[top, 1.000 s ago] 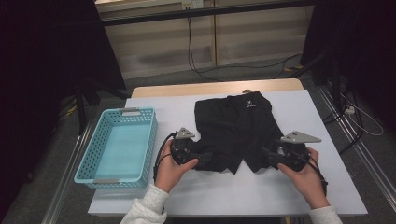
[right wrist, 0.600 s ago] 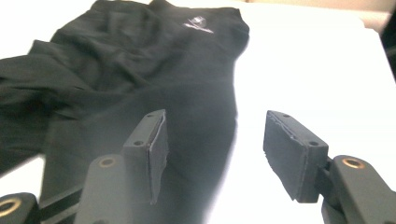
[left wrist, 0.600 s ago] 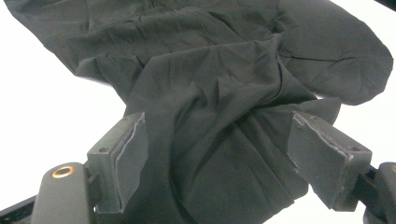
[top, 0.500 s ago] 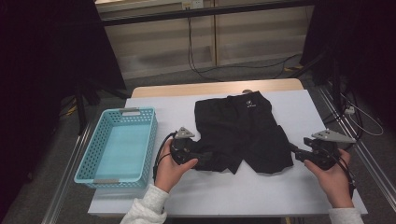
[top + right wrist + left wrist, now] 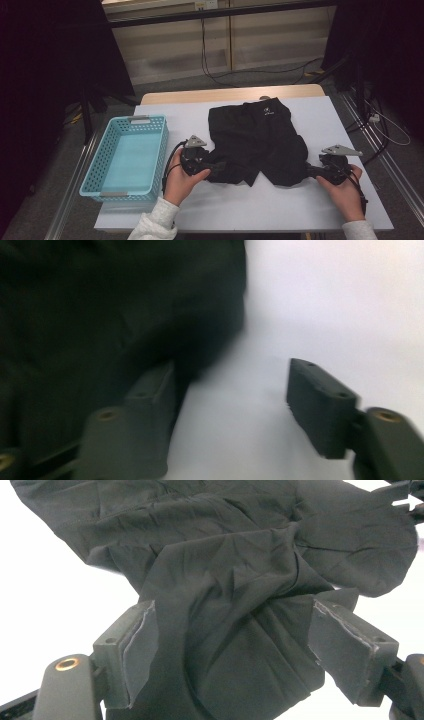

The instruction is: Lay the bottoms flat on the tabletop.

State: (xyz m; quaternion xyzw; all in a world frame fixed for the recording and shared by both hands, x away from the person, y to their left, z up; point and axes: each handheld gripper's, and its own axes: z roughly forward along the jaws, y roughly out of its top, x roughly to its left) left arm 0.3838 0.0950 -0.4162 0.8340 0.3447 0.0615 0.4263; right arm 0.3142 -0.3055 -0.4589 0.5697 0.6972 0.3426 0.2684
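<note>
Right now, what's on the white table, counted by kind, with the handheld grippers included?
Black shorts: 1
Light blue basket: 1
Handheld grippers: 2, the left gripper with bunched cloth between its jaws, the right gripper at the other leg's edge
Total: 4

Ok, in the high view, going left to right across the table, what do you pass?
Light blue basket → left gripper at the garment's left edge → black shorts → right gripper at their right edge.
</note>
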